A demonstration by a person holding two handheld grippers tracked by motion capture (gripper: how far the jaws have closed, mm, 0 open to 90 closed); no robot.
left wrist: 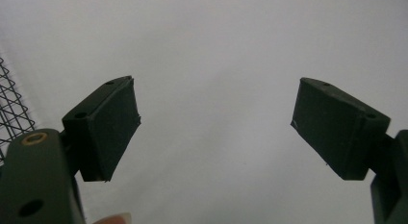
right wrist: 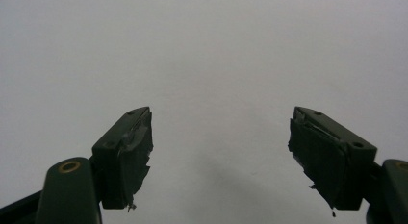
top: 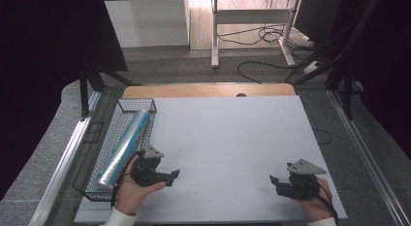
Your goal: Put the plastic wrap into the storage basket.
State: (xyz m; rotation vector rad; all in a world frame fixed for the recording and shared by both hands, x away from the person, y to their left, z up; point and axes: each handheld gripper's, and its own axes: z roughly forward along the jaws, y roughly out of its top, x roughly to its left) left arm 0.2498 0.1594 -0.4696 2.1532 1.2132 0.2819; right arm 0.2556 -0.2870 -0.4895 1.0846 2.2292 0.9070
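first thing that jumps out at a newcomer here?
The shiny foil roll lying lengthwise in the wire basket at the table's left edge. Next, the two grippers low on the bare white table: left gripper beside the basket, right gripper near the right edge, both open and holding nothing.

Looked forward and down from above onto the white tabletop [top: 232, 138]. Rode close behind wide-parted jaws, facing bare tabletop [left wrist: 216, 65] ahead; shared that surface, plus basket [left wrist: 12, 108] mesh left of the jaws.
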